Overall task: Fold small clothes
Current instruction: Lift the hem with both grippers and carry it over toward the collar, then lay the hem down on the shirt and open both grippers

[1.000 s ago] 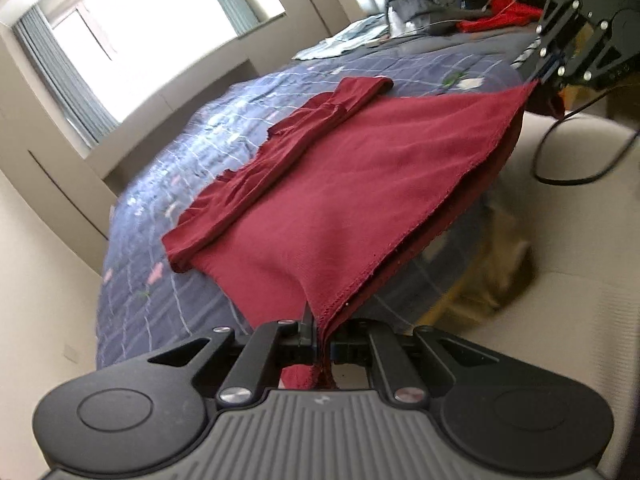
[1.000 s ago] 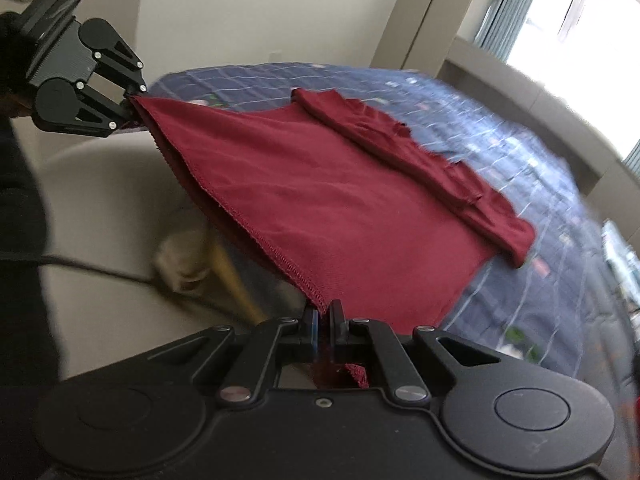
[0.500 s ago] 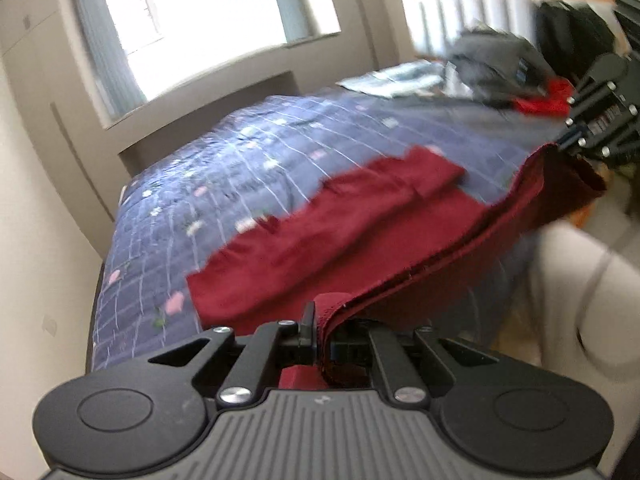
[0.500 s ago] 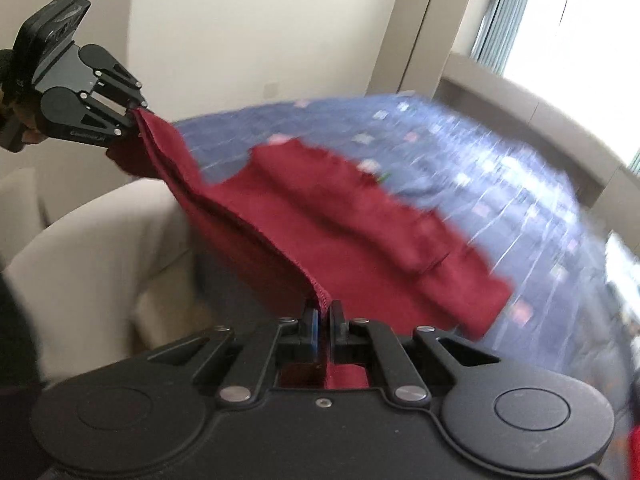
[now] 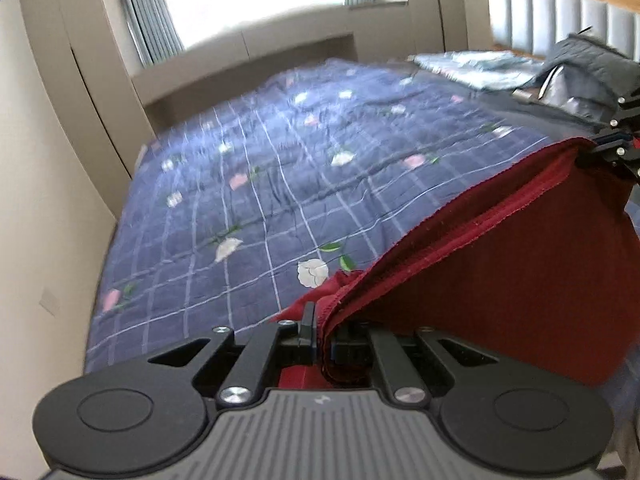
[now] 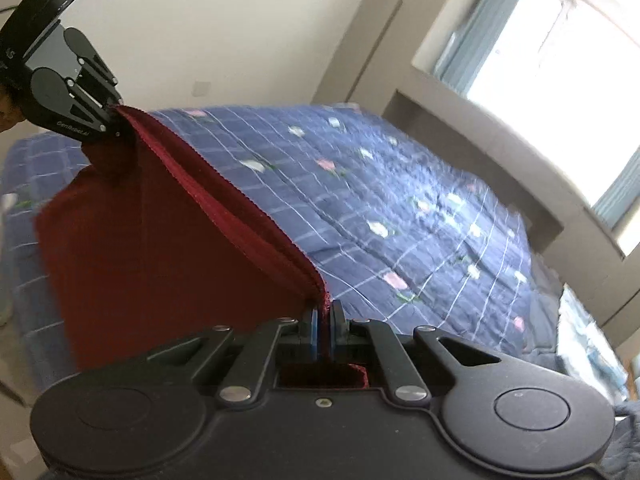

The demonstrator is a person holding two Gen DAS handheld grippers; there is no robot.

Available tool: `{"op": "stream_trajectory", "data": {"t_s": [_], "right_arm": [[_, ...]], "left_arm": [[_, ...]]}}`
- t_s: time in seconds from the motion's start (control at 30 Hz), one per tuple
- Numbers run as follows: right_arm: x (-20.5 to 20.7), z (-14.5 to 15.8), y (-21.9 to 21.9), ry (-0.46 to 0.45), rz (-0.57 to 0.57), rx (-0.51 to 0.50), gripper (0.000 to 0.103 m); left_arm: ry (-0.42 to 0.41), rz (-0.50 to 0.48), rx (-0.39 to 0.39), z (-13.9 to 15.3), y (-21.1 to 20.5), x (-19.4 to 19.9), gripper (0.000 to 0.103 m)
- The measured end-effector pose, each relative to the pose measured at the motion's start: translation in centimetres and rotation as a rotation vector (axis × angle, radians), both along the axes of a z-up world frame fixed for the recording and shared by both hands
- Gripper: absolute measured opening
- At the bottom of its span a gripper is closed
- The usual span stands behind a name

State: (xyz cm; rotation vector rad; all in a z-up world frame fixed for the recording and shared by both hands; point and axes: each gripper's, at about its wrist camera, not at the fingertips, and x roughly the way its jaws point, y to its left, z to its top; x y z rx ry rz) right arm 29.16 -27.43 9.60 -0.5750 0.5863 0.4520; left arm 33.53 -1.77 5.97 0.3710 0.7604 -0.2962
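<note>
Above the blue floral quilt [image 5: 280, 184], left gripper [image 5: 320, 320] angled down, clamped on the red garment [image 5: 520, 280], right gripper [image 6: 325, 318] likewise pinching its hem, garment stretched between them, other gripper at two o'clock.

A dark red garment [image 5: 520, 280] hangs doubled, its hemmed top edge stretched taut above the blue quilt [image 5: 280, 184].

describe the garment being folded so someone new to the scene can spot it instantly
Start at the bed with the blue checked floral quilt under the window. Above its near edge, the left gripper and right gripper each pinch one end of a dark red garment, its doubled hem stretched between them. It is the only solid red cloth here; the pile by the headboard is grey.
</note>
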Motion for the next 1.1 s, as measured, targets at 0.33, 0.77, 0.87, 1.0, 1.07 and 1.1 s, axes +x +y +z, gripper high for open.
{"op": "stream_trajectory", "data": {"t_s": [0.33, 0.77, 0.87, 1.0, 1.07, 1.1], "right_arm": [[11.5, -9.3, -0.3, 0.170, -0.078, -0.030, 0.007], [15.7, -13.8, -1.7, 0.288, -0.089, 0.025, 0.018], [16.2, -13.8, -2.2, 0.305, -0.094, 0.044, 0.023], [16.6, -13.5, -2.9, 0.293, -0.133, 0.065, 0.052], [16.8, -13.4, -3.5, 0.282, -0.164, 0.084, 0.058], [17.0, -13.4, -4.0, 0.292, -0.181, 0.108, 0.060]], "left_arm": [[0.232, -0.012, -0.059, -8.4, 0.5, 10.5, 0.019], [0.293, -0.177, -0.010, -7.0, 5.2, 15.1, 0.088], [0.303, -0.181, -0.011, -6.7, 5.9, 15.4, 0.093], [0.291, -0.153, -0.048, -6.5, 6.9, 15.6, 0.098], [0.293, -0.130, -0.117, -6.4, 7.9, 15.7, 0.102], [0.320, -0.108, -0.160, -6.4, 8.5, 16.0, 0.102]]}}
